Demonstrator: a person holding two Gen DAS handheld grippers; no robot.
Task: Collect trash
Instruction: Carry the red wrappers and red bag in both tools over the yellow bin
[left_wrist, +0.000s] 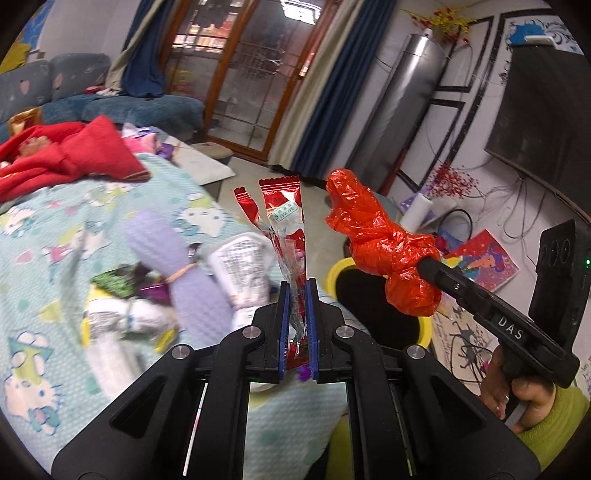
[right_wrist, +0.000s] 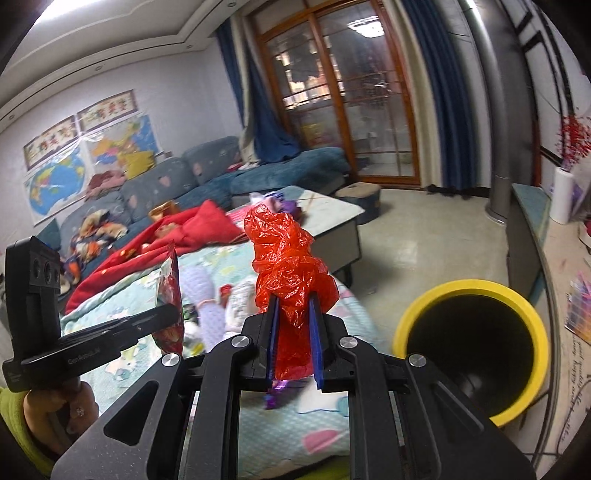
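My left gripper (left_wrist: 298, 284) is shut on red and clear snack wrappers (left_wrist: 282, 210) that stick up between its blue pads, above the table's right edge. My right gripper (right_wrist: 293, 300) is shut on a crumpled red plastic bag (right_wrist: 288, 254). In the left wrist view the right gripper (left_wrist: 424, 263) comes in from the right with that red bag (left_wrist: 384, 251), over a black bin with a yellow rim (left_wrist: 334, 275). In the right wrist view the bin (right_wrist: 469, 286) stands on the floor, low and to the right. The left gripper (right_wrist: 175, 311) with its wrapper (right_wrist: 170, 295) is at the left.
The table has a cartoon-cat cloth (left_wrist: 55, 236) with white wrappers (left_wrist: 243, 273), a purple cloth roll (left_wrist: 173, 254), a green packet (left_wrist: 118, 282) and a red garment (left_wrist: 62, 155). A blue sofa (right_wrist: 155, 184) stands behind it. A TV cabinet (right_wrist: 528, 221) and bare floor (right_wrist: 424, 229) are at the right.
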